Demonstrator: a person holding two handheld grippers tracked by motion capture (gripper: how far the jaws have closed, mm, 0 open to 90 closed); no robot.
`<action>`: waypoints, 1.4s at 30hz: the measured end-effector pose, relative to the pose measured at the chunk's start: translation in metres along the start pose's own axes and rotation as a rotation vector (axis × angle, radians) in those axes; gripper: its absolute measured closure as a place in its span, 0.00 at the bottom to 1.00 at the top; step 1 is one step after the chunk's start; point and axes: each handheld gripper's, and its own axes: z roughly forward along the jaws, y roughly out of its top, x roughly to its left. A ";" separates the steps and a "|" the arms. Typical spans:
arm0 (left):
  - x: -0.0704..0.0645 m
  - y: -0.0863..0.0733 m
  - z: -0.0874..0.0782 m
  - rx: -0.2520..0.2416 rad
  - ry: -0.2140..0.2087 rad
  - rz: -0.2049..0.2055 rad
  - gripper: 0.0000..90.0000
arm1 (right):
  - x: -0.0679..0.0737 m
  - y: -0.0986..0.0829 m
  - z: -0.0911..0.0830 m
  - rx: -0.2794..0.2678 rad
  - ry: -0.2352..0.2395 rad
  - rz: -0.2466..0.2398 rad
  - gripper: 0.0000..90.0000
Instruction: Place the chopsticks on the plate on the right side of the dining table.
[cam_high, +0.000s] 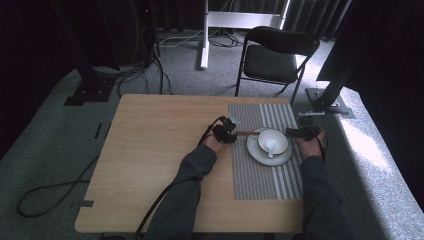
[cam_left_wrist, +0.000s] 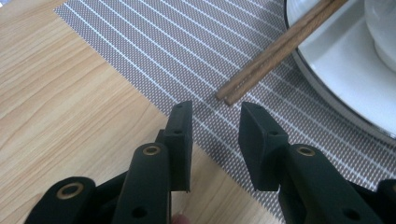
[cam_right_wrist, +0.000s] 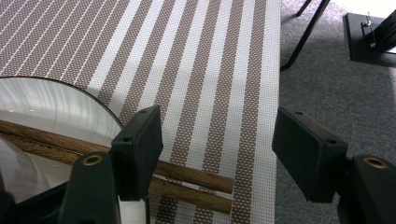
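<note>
A person is sitting at a light wooden worktop, forearms reaching forward, with a gripper in each hand on either side of a white plate. The plate is resting on a striped brown-and-white placemat that is covering the right part of the worktop, and a white bowl with a white spoon in it is sitting on the plate. A pair of dark wooden chopsticks is lying across the far rim of the plate, side by side and touching, with one end sticking out over the mat on each side. The left gripper is hovering just beside the plate's left edge; in the left gripper view its fingers are standing apart with nothing between them, and the chopsticks' tips are lying on the mat just ahead of the gap. The right gripper is sitting at the plate's right edge, near the edge of the worktop. In the right gripper view its fingers are spread wide, and the thick ends of the chopsticks are reaching into the space between them, close against the left finger and well apart from the other, not being squeezed. Behind the worktop a black folding chair is standing on grey carpet.
</note>
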 end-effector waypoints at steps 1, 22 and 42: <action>0.000 -0.001 -0.001 -0.001 0.002 0.006 0.74 | 0.000 0.000 0.000 0.000 -0.001 -0.001 0.36; -0.008 -0.001 -0.003 -0.024 -0.006 0.044 0.77 | 0.000 0.000 -0.001 -0.006 -0.003 0.000 0.36; -0.010 0.001 -0.001 -0.024 -0.018 0.048 0.75 | -0.002 -0.002 -0.001 -0.008 -0.003 0.004 0.36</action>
